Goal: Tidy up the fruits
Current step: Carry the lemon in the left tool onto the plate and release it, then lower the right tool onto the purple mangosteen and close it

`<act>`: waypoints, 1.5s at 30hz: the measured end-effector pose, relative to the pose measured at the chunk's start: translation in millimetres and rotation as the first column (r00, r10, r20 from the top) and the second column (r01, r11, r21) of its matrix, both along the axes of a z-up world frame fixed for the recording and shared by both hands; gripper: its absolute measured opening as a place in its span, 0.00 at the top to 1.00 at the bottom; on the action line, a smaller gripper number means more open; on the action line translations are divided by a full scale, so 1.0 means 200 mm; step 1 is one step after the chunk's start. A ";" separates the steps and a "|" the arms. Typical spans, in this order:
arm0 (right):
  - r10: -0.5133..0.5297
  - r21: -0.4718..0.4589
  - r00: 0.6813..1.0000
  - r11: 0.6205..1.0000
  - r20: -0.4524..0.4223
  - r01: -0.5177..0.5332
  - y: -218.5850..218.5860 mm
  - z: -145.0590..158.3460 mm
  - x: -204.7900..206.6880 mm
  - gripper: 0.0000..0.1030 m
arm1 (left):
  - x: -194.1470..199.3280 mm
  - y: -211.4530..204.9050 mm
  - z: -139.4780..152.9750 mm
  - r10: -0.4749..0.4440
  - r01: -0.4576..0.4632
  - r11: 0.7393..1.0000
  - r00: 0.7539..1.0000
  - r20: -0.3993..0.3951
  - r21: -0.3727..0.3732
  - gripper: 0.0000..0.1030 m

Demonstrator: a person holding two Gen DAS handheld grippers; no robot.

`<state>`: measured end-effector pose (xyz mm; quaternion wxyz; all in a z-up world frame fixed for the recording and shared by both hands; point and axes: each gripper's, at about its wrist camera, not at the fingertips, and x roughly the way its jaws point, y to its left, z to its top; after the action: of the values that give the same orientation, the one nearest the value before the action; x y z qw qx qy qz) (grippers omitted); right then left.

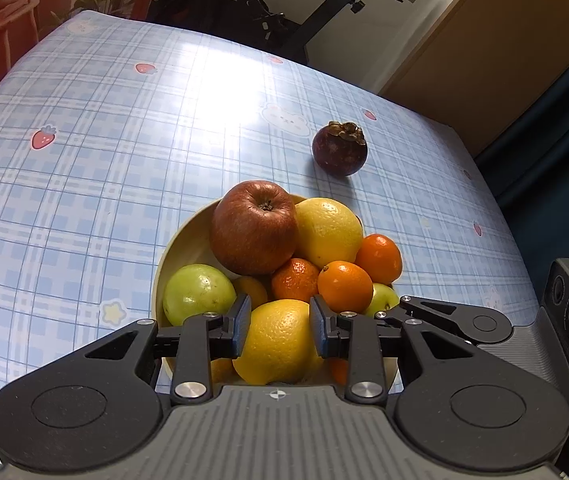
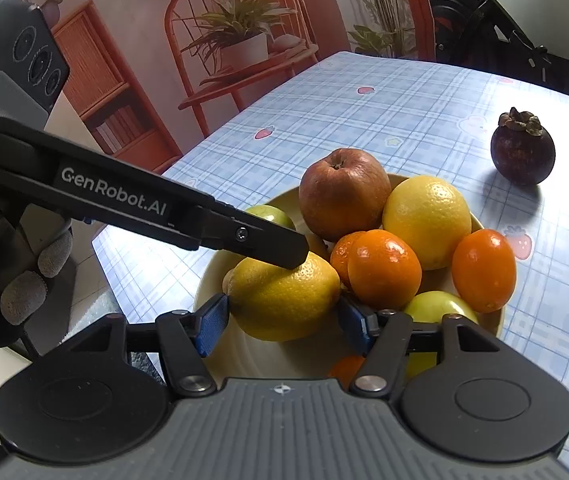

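Observation:
A cream bowl (image 1: pixel 182 240) (image 2: pixel 220 280) holds a red apple (image 1: pixel 253 227) (image 2: pixel 342 194), yellow citrus, several small oranges (image 1: pixel 344 286) (image 2: pixel 382 268) and green fruits (image 1: pixel 198 294). A dark purple mangosteen (image 1: pixel 339 148) (image 2: pixel 522 150) lies alone on the table beyond the bowl. My left gripper (image 1: pixel 280 330) is open, its pads either side of the near yellow citrus (image 1: pixel 276 344). My right gripper (image 2: pixel 284 324) is shut on that same citrus (image 2: pixel 284 304). The left gripper's finger (image 2: pixel 260 240) rests above this fruit in the right wrist view.
The table has a blue plaid cloth (image 1: pixel 104 160) with strawberry and bunny prints. An exercise bike (image 1: pixel 284 12) stands beyond the far edge. An orange chair with a potted plant (image 2: pixel 240 40) and a shelf stand to the left. The table's right edge (image 1: pixel 496 200) is near.

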<state>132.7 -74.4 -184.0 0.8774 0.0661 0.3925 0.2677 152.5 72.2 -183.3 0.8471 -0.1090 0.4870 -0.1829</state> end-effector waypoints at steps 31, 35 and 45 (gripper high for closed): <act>-0.155 -0.027 0.968 0.986 0.197 0.163 -0.36 0.22 -0.09 0.40 | -0.06 -0.13 0.26 0.078 -0.080 0.997 0.983 0.165 0.002 0.67; -0.237 -0.016 0.946 0.969 0.220 0.246 -0.50 0.24 -0.03 0.40 | 0.01 -0.21 0.28 0.071 -0.074 0.997 0.980 0.188 0.009 0.67; -0.320 -0.031 0.885 0.936 0.337 0.350 -0.73 0.27 0.20 0.39 | 0.24 -0.27 0.37 0.128 -0.124 0.992 0.959 0.253 -0.032 0.56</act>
<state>172.1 -220.1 -130.2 0.9653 0.0476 0.2362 0.1010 200.7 17.3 -109.0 0.9117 -0.1220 0.3646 -0.1447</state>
